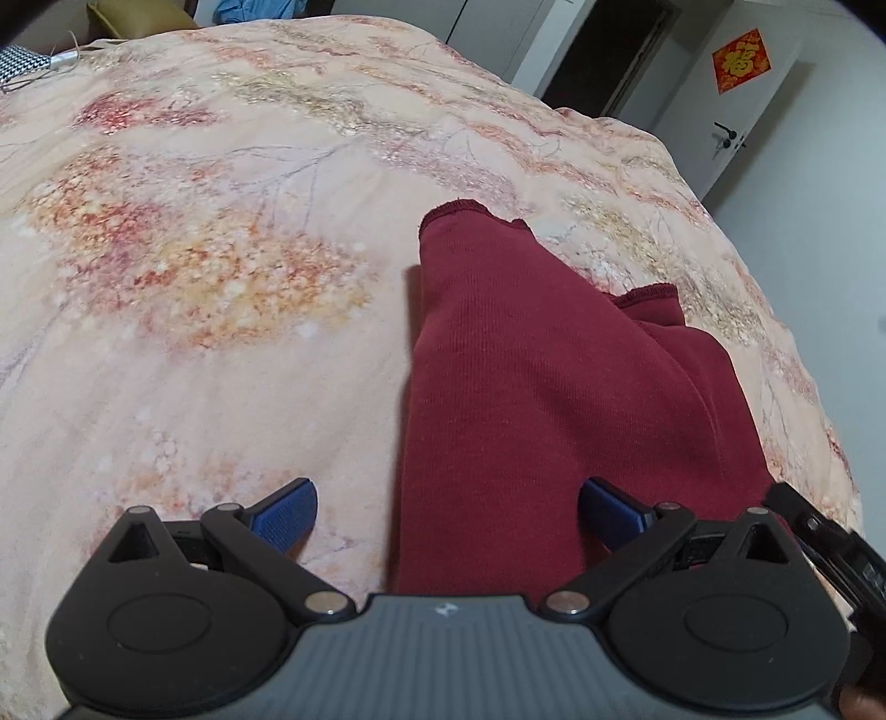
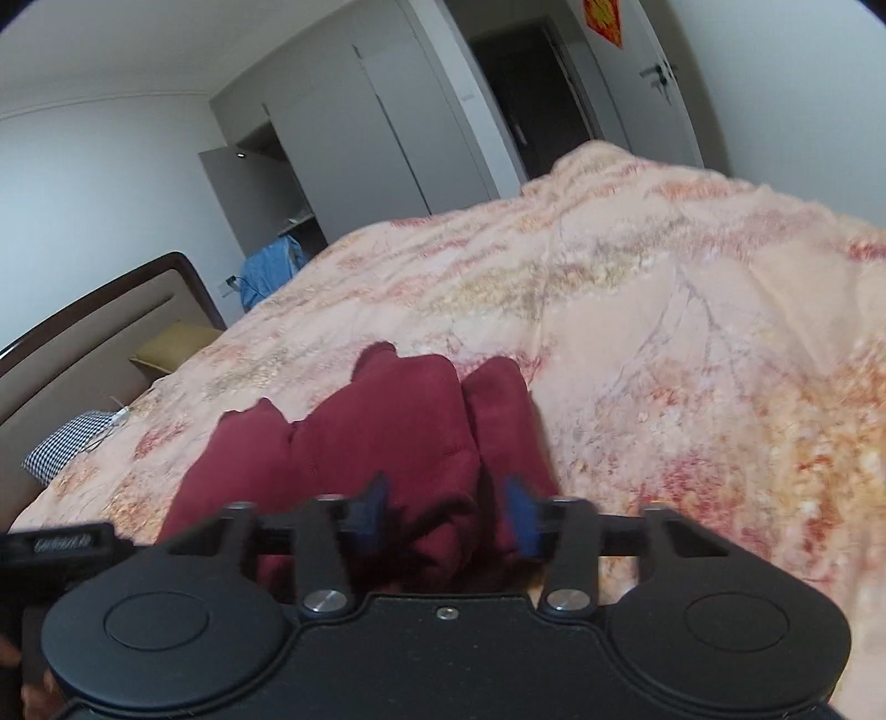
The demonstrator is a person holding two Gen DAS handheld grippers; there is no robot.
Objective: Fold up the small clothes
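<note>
Between the wide-spread left gripper [image 1: 447,518] lies the dark red knitted garment [image 1: 531,399] on the floral peach bedspread [image 1: 194,266]; the right gripper [image 2: 448,518], part-open, grips nothing. Soft, light, floppy: pinch hems.

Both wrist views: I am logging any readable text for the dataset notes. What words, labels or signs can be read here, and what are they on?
"福": gold character on the red diamond-shaped paper stuck to the white door, left wrist view.
The same red paper in the right wrist view: cut off by the frame, unreadable.
Pale lettering on the black device at the left edge of the right wrist view: too blurred to read.
No other text.
</note>
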